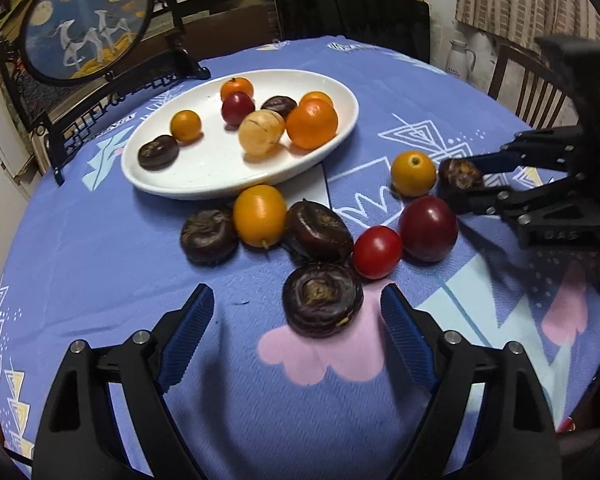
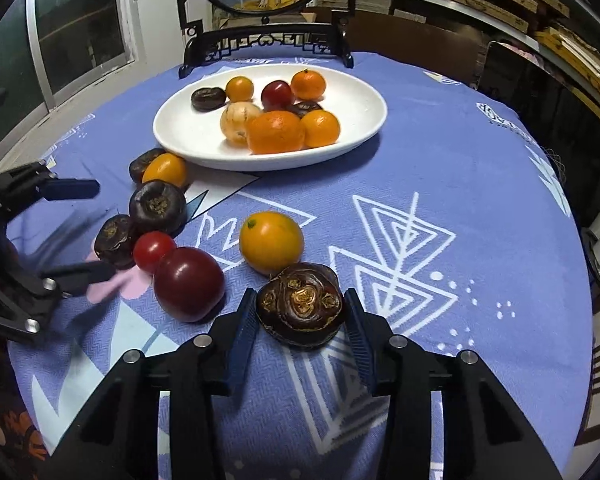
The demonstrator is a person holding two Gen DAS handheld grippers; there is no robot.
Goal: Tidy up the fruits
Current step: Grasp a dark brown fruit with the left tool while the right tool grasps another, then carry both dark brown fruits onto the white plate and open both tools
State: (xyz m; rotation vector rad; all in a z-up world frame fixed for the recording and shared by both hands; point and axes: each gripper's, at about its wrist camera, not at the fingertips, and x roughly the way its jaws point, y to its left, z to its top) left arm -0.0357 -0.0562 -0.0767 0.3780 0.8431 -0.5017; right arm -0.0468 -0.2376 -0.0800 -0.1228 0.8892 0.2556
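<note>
The right hand-held gripper (image 2: 300,312) is clamped on a dark brown water chestnut (image 2: 301,309) lying on the blue-clothed surface (image 2: 440,160), just beside a yellow-orange fruit (image 2: 271,242) and a dark red tomato (image 2: 189,284). The left hand-held gripper (image 1: 296,304) hangs with its jaws wide apart on either side of another water chestnut (image 1: 322,305), not touching it. The white plate (image 1: 204,168) further back holds oranges, chestnuts and a tomato, with more fruit loose just beside its rim.
</note>
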